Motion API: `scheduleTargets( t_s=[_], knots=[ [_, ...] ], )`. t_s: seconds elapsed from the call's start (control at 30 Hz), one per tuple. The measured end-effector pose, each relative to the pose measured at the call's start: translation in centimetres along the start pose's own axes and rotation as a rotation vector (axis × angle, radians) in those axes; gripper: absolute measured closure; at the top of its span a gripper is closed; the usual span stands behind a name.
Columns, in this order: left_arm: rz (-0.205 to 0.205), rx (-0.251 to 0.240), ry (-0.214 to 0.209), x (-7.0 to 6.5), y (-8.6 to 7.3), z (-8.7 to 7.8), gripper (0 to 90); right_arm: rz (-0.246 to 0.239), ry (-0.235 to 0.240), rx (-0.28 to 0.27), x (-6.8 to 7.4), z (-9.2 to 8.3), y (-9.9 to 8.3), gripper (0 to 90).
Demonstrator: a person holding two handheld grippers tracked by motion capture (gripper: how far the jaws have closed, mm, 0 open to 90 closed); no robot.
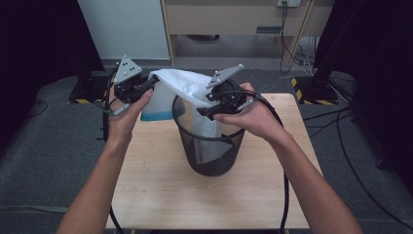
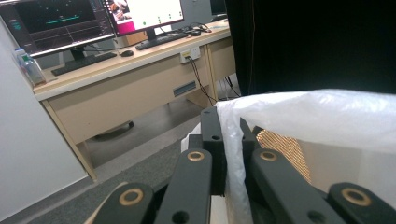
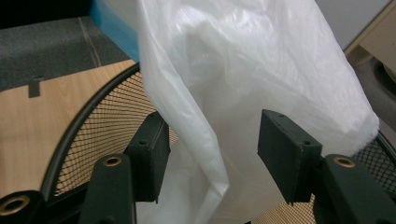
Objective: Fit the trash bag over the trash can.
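Left tongs (image 1: 146, 90) in the high view pinched the upper edge of a white plastic bag (image 1: 187, 90) and held it out to the left of a black mesh wastebasket (image 1: 214, 156), which stood near the middle of the wooden surface (image 1: 160, 185); the bag's lower part hung inside the basket, and a blue band (image 1: 156, 116) showed along its raised left part. Right tongs (image 1: 207, 111) hovered over the basket's near rim, beside the bag. From the left gripper view, the two black jaws were clamped tight on a fold of the bag (image 2: 308, 116), with a desk (image 2: 130, 79) and monitors (image 2: 60, 21) behind. From the right gripper view, the jaws stood partly apart, the bag (image 3: 233, 70) hanging loose between them without the pads (image 3: 149, 158) pressing it, above the basket's mesh rim (image 3: 93, 116).
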State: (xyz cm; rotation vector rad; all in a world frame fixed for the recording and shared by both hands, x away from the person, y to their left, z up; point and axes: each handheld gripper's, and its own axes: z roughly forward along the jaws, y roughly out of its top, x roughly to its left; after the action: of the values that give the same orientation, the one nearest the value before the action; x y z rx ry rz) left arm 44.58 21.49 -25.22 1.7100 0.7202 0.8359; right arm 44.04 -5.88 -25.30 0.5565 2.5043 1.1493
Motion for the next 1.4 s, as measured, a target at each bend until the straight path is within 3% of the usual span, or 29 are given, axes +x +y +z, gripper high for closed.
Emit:
scheduleTargets(
  t_s=[0.03, 0.1, 0.13, 0.2, 0.27, 0.37, 0.43, 0.53, 0.6, 0.7, 0.73, 0.8, 0.93, 0.97, 1.0, 1.03, 1.07, 1.1, 1.23, 1.27, 1.4],
  knots=[
    [-0.003, -0.006, -0.001, -0.1, 0.1, 0.1, 87.9, -0.03, 0.007, -0.017, 0.1, -0.1, 0.0, 54.4],
    [-0.003, -0.006, -0.003, -0.1, 0.2, 0.1, 87.8, -0.041, 0.008, -0.016, 0.2, -0.1, 0.0, 58.3],
    [0.0, -0.008, -0.004, -0.3, 0.3, 0.1, 87.5, -0.055, 0.014, -0.002, 0.1, 0.1, 0.0, 74.3],
    [0.004, -0.008, -0.009, -0.4, 0.3, 0.1, 87.3, -0.048, 0.011, 0.02, -0.3, 0.5, 0.0, 83.5],
    [0.007, -0.006, -0.012, -0.6, 0.4, 0.1, 87.2, -0.047, 0.007, 0.032, -0.5, 0.7, 0.0, 86.4],
    [0.012, -0.006, -0.023, -0.9, 0.4, 0.2, 86.5, -0.024, -0.048, 0.07, -1.6, 1.4, -0.2, 88.9],
    [0.025, 0.006, -0.026, -1.2, 0.4, 0.3, 85.8, -0.018, -0.06, 0.079, -1.9, 1.5, -0.3, 88.9],
    [0.027, 0.016, -0.03, -1.3, 0.3, 0.6, 85.6, -0.006, -0.058, 0.09, -2.4, 1.3, -0.6, 84.4],
    [0.026, 0.023, -0.031, -1.3, 0.3, 0.9, 85.6, -0.004, -0.04, 0.085, -2.2, 0.9, -0.8, 72.7],
    [0.024, 0.026, -0.032, -1.4, 0.3, 1.4, 85.4, 0.004, -0.029, 0.035, -1.6, 0.0, -0.9, 48.2],
    [0.024, 0.028, -0.033, -1.4, 0.4, 1.5, 85.4, 0.004, -0.029, 0.035, -1.6, 0.0, -0.9, 48.2],
    [0.022, 0.03, -0.033, -1.5, 0.4, 1.8, 85.2, 0.026, 0.001, -0.007, -1.7, -0.2, -1.0, 39.2],
    [0.018, 0.027, -0.038, -1.8, 0.6, 2.0, 85.2, 0.059, 0.03, -0.029, -2.6, 0.1, -1.0, 42.3],
    [0.022, 0.025, -0.042, -2.0, 0.8, 1.9, 85.2, 0.076, 0.044, -0.043, -3.1, 0.3, -1.1, 53.9],
    [0.022, 0.025, -0.042, -2.0, 0.8, 1.9, 85.2, 0.076, 0.044, -0.043, -3.1, 0.3, -1.1, 53.9],
    [0.023, 0.022, -0.044, -2.1, 0.9, 1.9, 85.2, 0.095, 0.072, -0.057, -3.8, 0.4, -1.2, 61.5],
    [0.026, 0.022, -0.048, -2.2, 1.0, 1.9, 85.2, 0.095, 0.072, -0.057, -3.8, 0.4, -1.2, 61.5],
    [0.033, 0.019, -0.052, -2.5, 1.2, 1.8, 85.1, 0.125, 0.082, -0.055, -4.5, 0.5, -1.3, 67.2],
    [0.039, 0.024, -0.054, -2.7, 1.4, 2.0, 84.8, 0.139, 0.038, -0.013, -5.2, 0.6, -1.7, 63.6],
    [0.045, 0.033, -0.053, -2.9, 1.4, 2.4, 84.7, 0.134, 0.022, -0.01, -5.2, 0.4, -1.9, 56.3],
    [0.045, 0.043, -0.046, -2.8, 1.4, 3.1, 84.7, 0.116, 0.027, -0.029, -4.6, -0.4, -2.2, 41.9]
  ],
)
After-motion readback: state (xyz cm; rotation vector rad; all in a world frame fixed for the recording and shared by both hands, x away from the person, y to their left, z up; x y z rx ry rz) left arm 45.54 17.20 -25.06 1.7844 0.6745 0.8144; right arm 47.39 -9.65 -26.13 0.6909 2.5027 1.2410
